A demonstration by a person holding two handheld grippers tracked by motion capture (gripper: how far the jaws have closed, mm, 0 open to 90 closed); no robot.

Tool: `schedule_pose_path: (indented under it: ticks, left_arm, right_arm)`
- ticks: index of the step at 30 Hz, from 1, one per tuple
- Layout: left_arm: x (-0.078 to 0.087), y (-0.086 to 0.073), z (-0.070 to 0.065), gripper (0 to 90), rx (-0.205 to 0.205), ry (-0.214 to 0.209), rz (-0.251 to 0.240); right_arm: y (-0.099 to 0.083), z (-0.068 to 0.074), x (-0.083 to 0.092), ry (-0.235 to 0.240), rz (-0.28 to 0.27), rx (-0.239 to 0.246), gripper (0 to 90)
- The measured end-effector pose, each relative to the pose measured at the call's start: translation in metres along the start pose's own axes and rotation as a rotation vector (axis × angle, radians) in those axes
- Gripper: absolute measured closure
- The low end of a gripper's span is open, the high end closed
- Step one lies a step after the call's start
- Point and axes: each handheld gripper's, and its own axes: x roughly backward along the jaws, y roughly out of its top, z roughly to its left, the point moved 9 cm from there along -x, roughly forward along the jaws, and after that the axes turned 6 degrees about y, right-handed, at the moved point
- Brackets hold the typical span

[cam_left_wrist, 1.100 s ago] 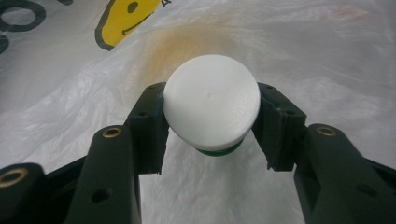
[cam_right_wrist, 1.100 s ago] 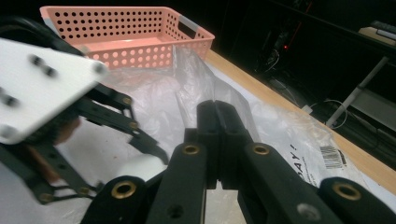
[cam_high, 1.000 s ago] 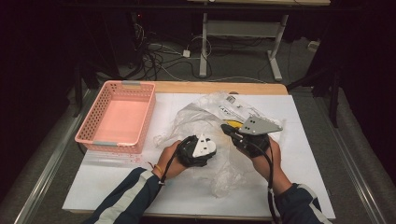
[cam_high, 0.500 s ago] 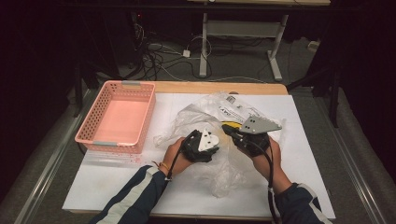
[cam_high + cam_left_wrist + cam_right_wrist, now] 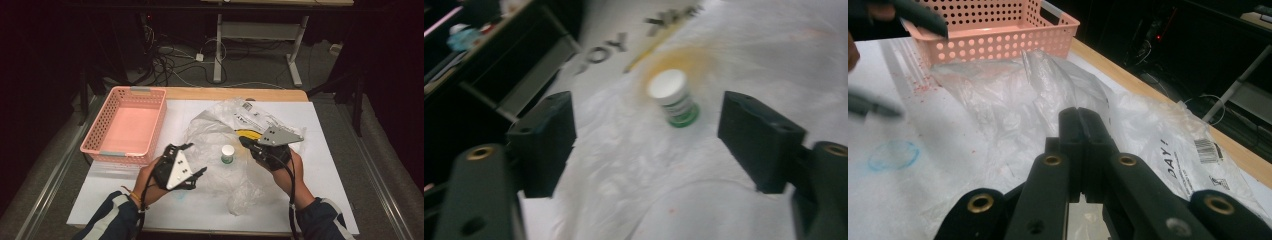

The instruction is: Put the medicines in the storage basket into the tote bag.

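On the white table cover, near the middle, a small white-capped bottle with a green label (image 5: pixel 227 154) stands upright on the crumpled clear plastic bag (image 5: pixel 225 135), between the two grippers and touching neither. The left gripper (image 5: pixel 646 137) has its jaws wide apart with nothing between the pads; they have just been opening, and in the left gripper view the bottle sits beyond them, well apart from both pads. The right gripper (image 5: pixel 1080 125) has its jaws together, and they appear to pinch a fold of the bag, though the pinch itself is hard to confirm. The step in hand appears to be freeing the bottle from the bag. To do it well, the right gripper should keep the film taut and low so the bottle does not tip, while the left approaches level with the bottle's body, straddles it below the cap and closes squarely. The pink perforated basket (image 5: pixel 125 125) stands empty at the left of the table, a likely destination. Compared with a second ago, the left gripper has pulled back from the bag toward the person's left, and the bottle now stands exposed.
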Motion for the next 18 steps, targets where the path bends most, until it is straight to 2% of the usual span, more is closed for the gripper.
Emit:
schedule_pose_path:
  ticks: [2, 3, 4, 5, 6, 9, 11, 12, 13, 14, 15, 16, 18]
  left_arm:
    - [0.003, -0.006, 0.016, 21.2, 0.069, 0.027, 0.015]
    - [-0.001, -0.015, 0.022, 21.1, 0.120, 0.032, 0.048]
    - [-0.001, -0.015, 0.022, 21.1, 0.120, 0.032, 0.048]
    - [-0.005, -0.020, 0.023, 21.1, 0.130, 0.029, 0.076]
    - [-0.012, -0.028, 0.023, 21.1, 0.119, 0.039, 0.114]
    - [-0.022, -0.038, 0.023, 21.4, 0.121, 0.033, 0.180]
    - [-0.024, -0.040, 0.023, 25.7, 0.131, 0.027, 0.193]
    - [-0.025, -0.041, 0.022, 30.5, 0.138, 0.012, 0.199]
    - [-0.027, -0.044, 0.020, 37.3, 0.120, -0.022, 0.219]
    - [-0.027, -0.044, 0.020, 43.2, 0.120, -0.022, 0.219]
    - [-0.029, -0.048, 0.018, 49.2, 0.094, -0.043, 0.241]
    - [-0.030, -0.050, 0.018, 53.2, 0.082, -0.040, 0.255]
    - [-0.031, -0.053, 0.017, 62.7, 0.085, -0.051, 0.269]
  right_arm:
    - [-0.002, 0.001, 0.003, 0.002, 0.005, 0.001, 90.0]
    - [-0.004, 0.001, 0.005, 0.001, 0.011, 0.000, 90.0]
    - [-0.005, 0.001, 0.006, 0.001, 0.014, -0.001, 90.0]
    - [-0.008, 0.001, 0.009, 0.001, 0.017, -0.004, 90.0]
    - [-0.009, 0.001, 0.010, 0.000, 0.020, -0.005, 90.0]
    - [-0.014, 0.000, 0.017, -0.004, 0.025, -0.010, 90.0]
    - [-0.018, -0.001, 0.021, -0.004, 0.028, -0.017, 90.0]
    - [-0.020, -0.002, 0.022, -0.003, 0.029, -0.022, 90.0]
    - [-0.022, -0.003, 0.022, -0.006, 0.034, -0.024, 90.0]
    - [-0.023, -0.003, 0.023, -0.008, 0.037, -0.026, 90.0]
    - [-0.025, -0.003, 0.023, -0.007, 0.040, -0.029, 90.0]
    - [-0.027, -0.004, 0.023, -0.009, 0.043, -0.029, 90.0]
    - [-0.030, -0.005, 0.024, -0.010, 0.049, -0.037, 90.0]
